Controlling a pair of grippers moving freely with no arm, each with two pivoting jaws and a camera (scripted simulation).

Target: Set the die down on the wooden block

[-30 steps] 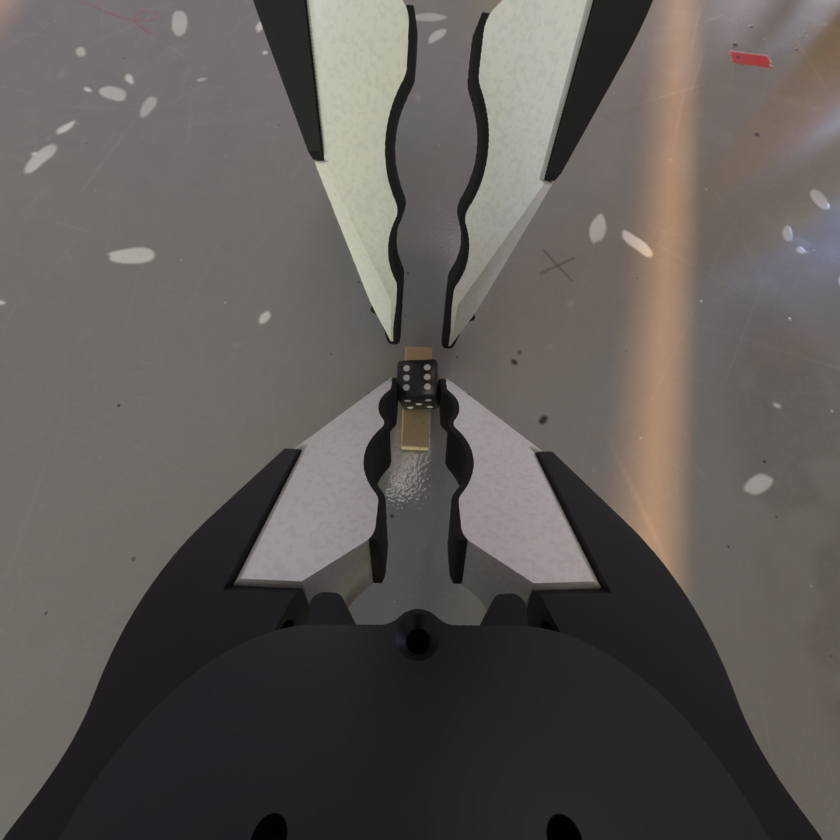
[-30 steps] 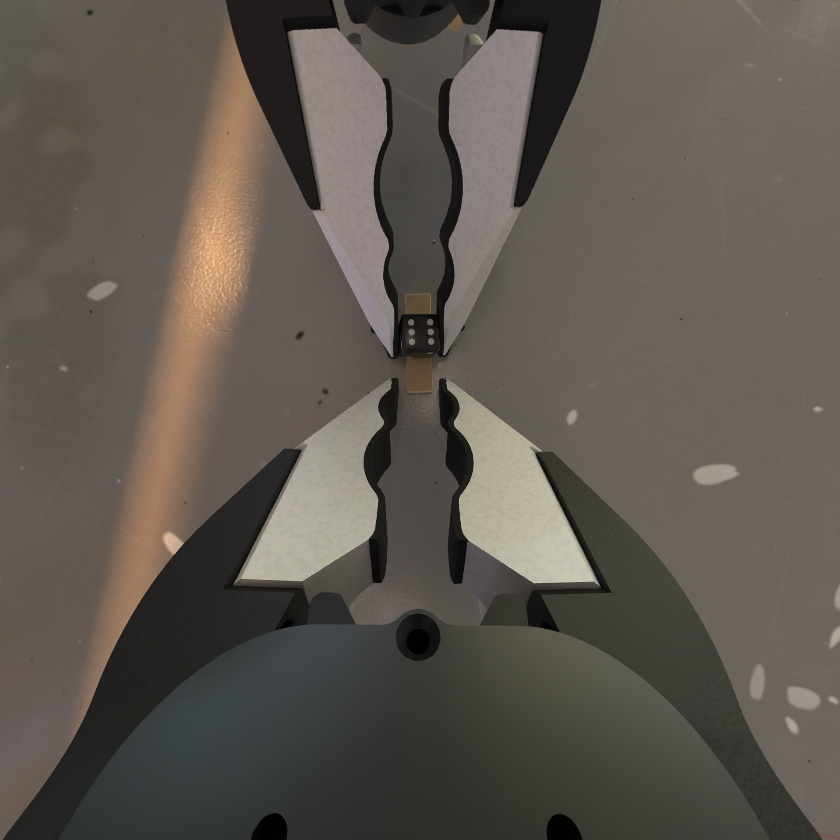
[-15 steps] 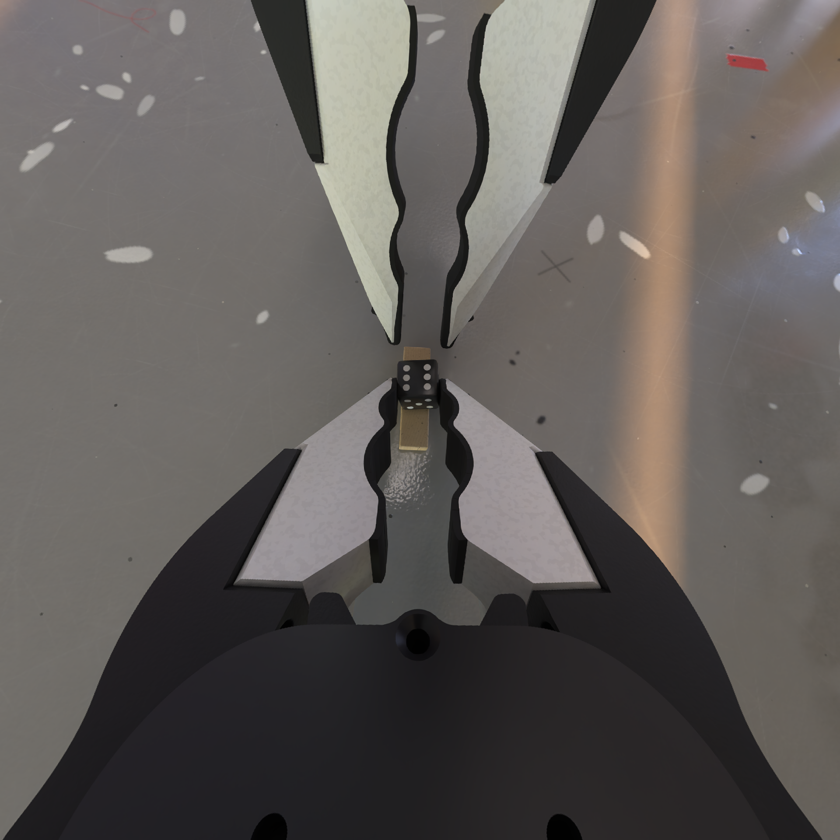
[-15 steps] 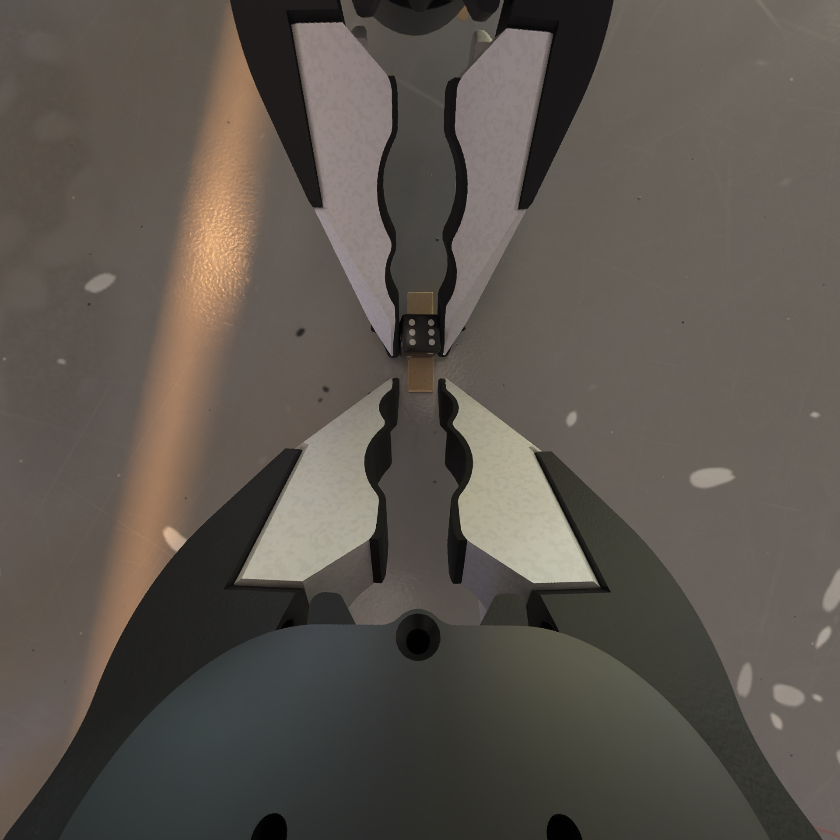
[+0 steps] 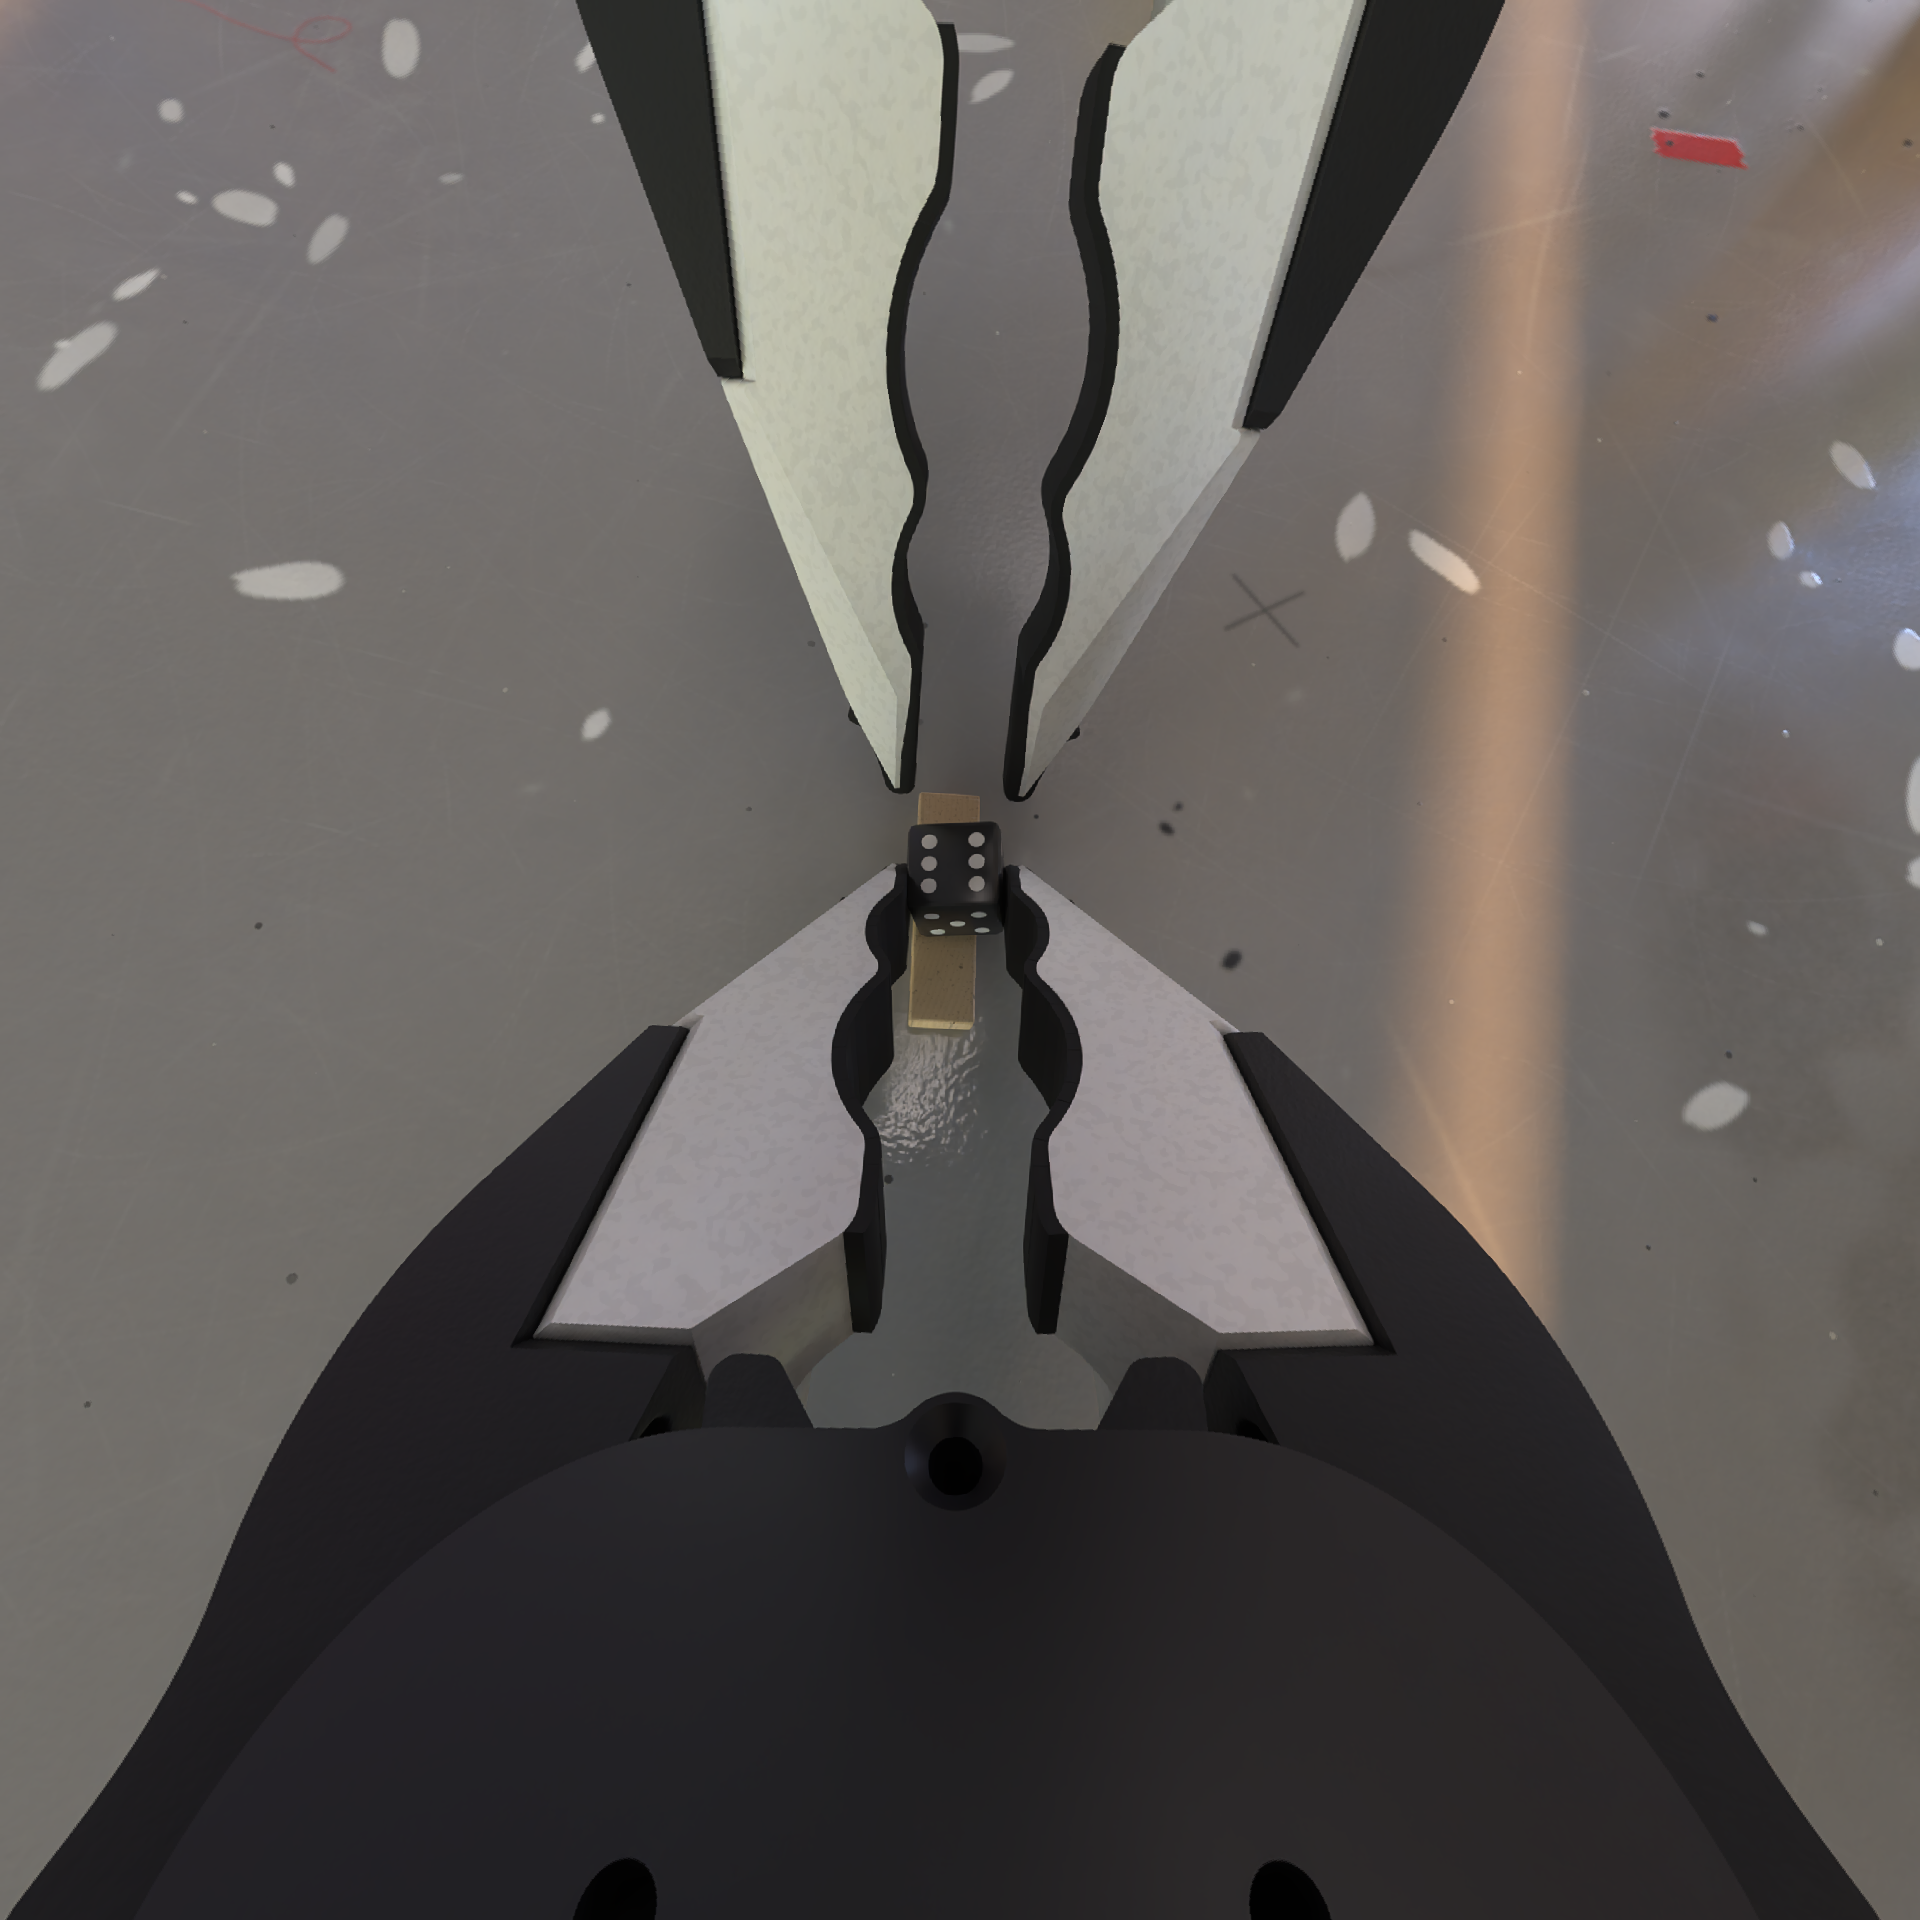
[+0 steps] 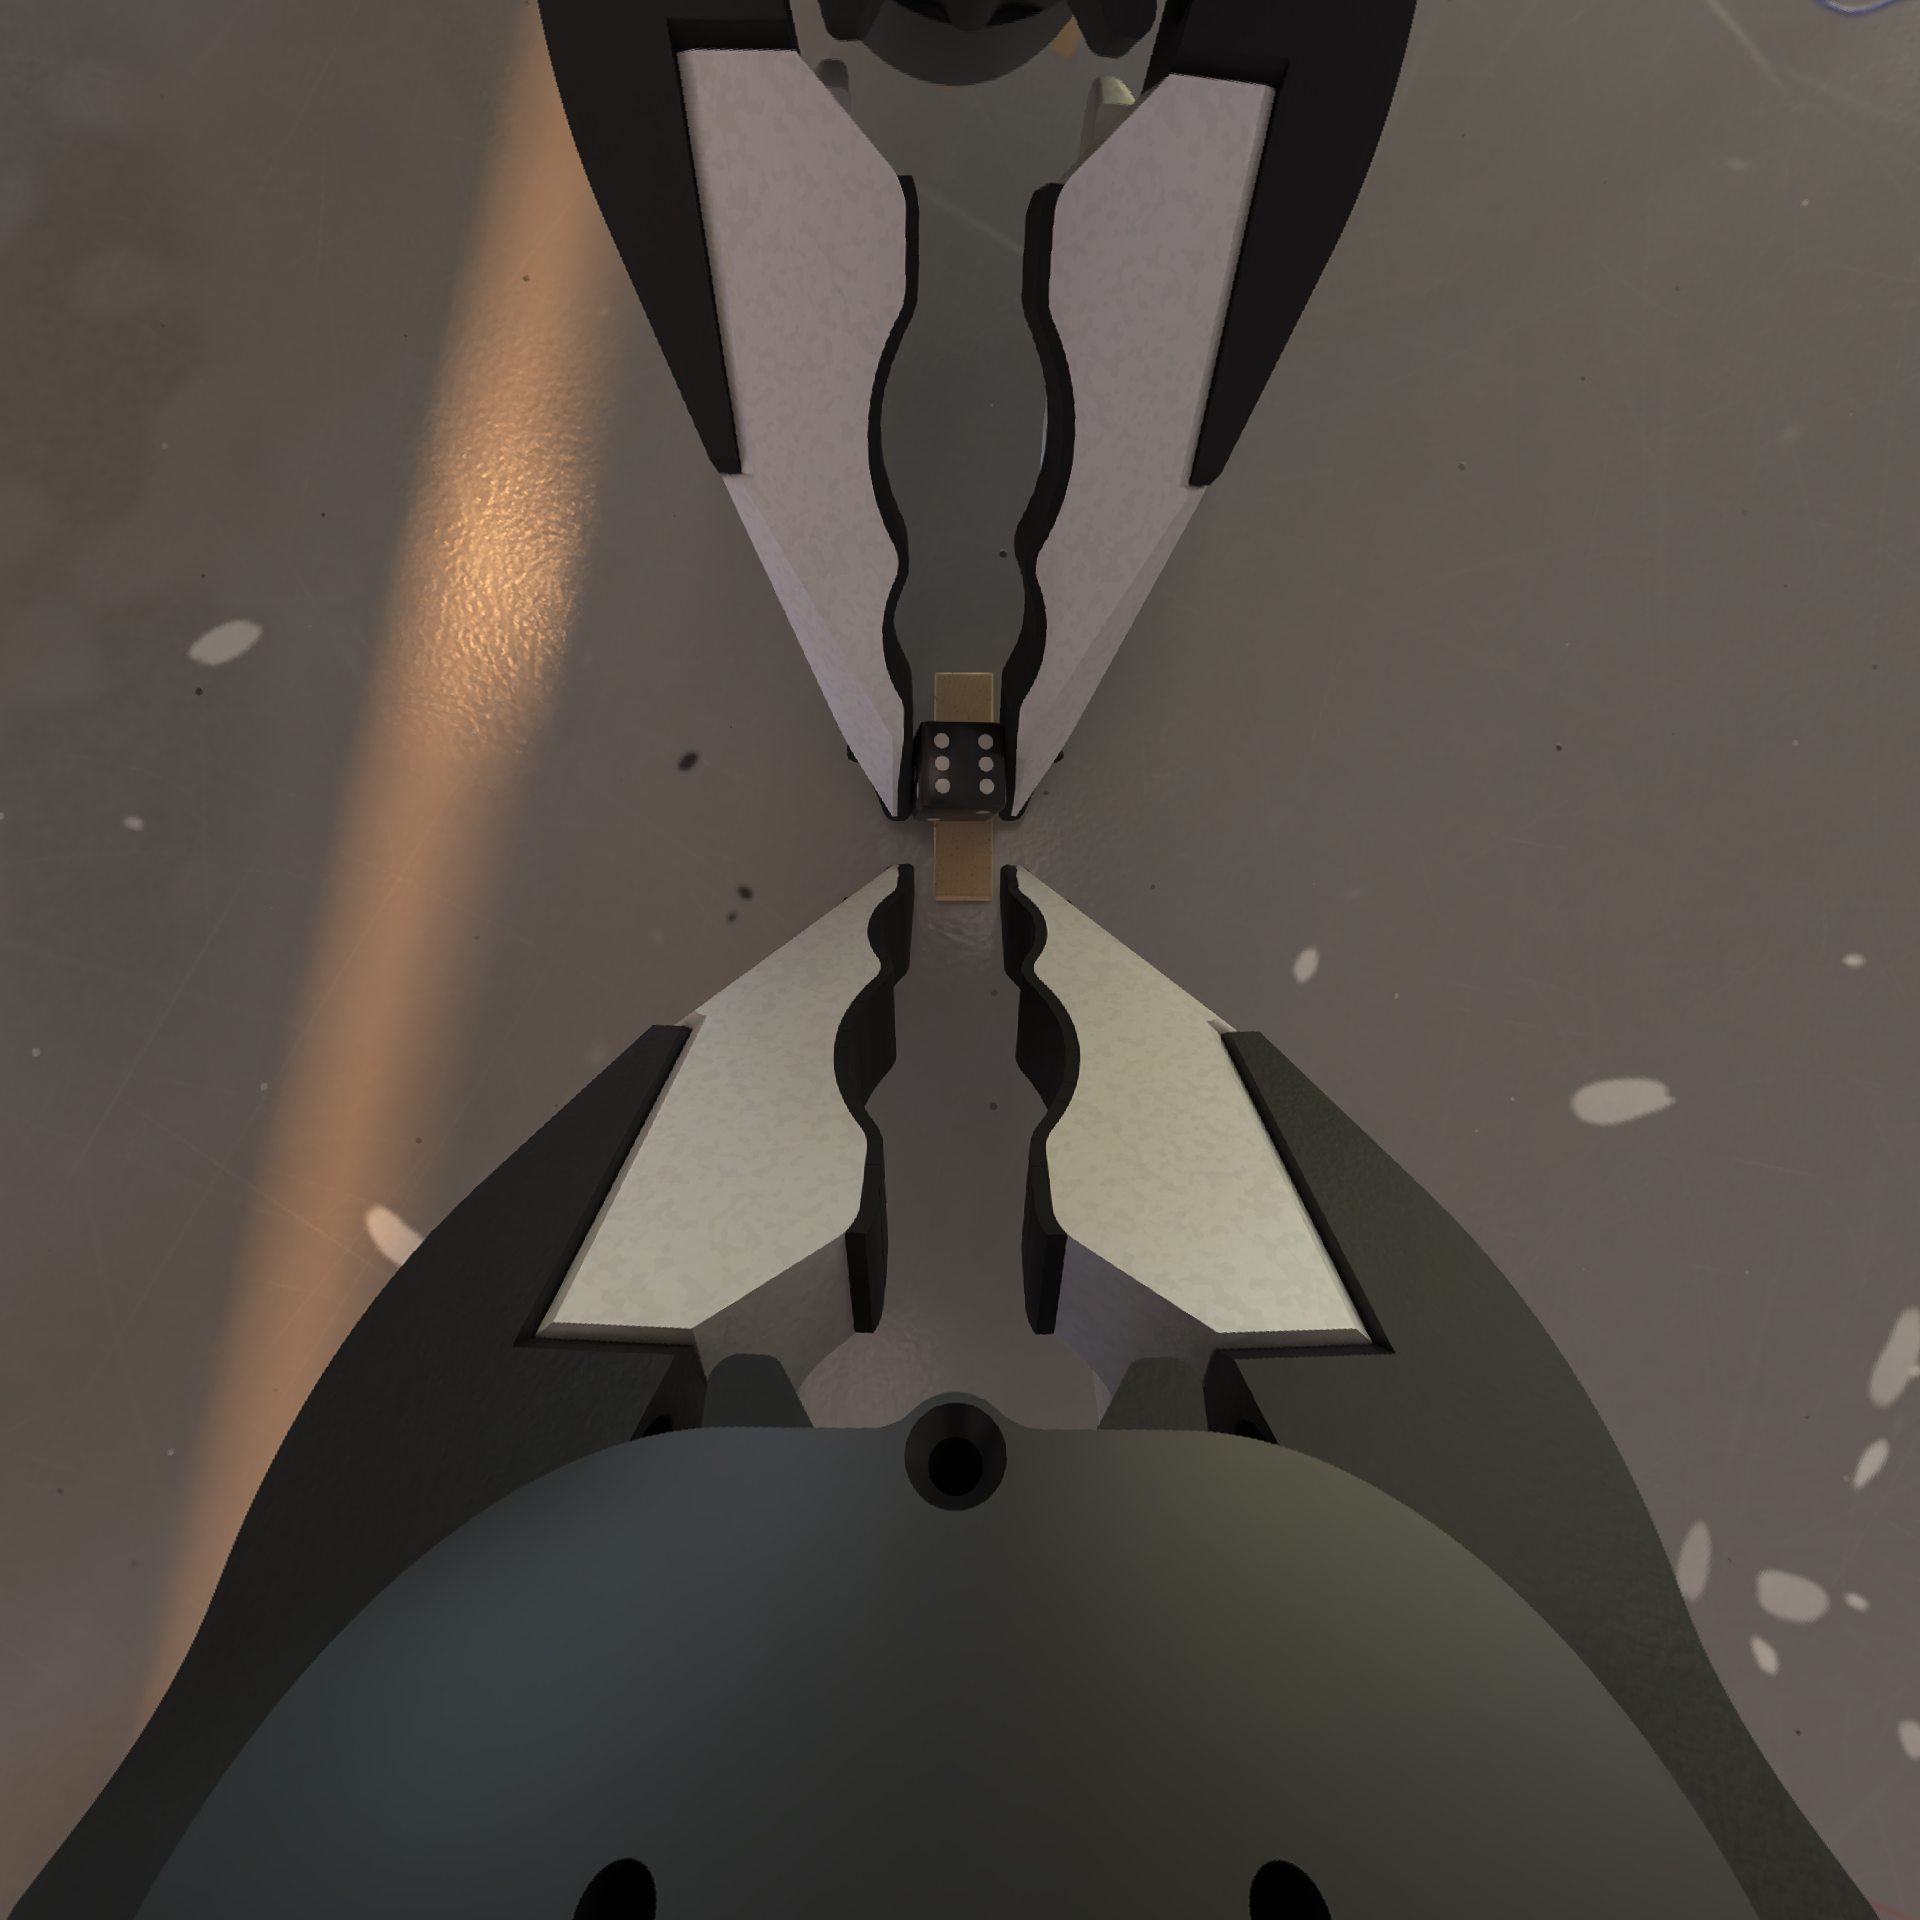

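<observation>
A small black die point(image 5: 954, 873) with white pips sits pinched between the fingertips of my left gripper point(image 5: 956, 888), which is shut on it. It also shows in the right wrist view point(image 6: 958, 774). Directly under it lies a thin, long wooden block point(image 5: 943, 987) flat on the grey table; its other end shows in the right wrist view point(image 6: 962, 873). I cannot tell whether the die touches the block. My right gripper point(image 6: 956, 878) faces the left one tip to tip, its fingers a narrow gap apart on either side of the block's end, holding nothing.
The grey table point(image 5: 416, 831) has pale flecks, a small red tape mark point(image 5: 1699, 148) at the far right and a pencilled cross point(image 5: 1262, 613). The two grippers' tips nearly meet over the block.
Almost nothing. The table marks drift slightly in the right wrist view. The die stays in the left gripper over the block.
</observation>
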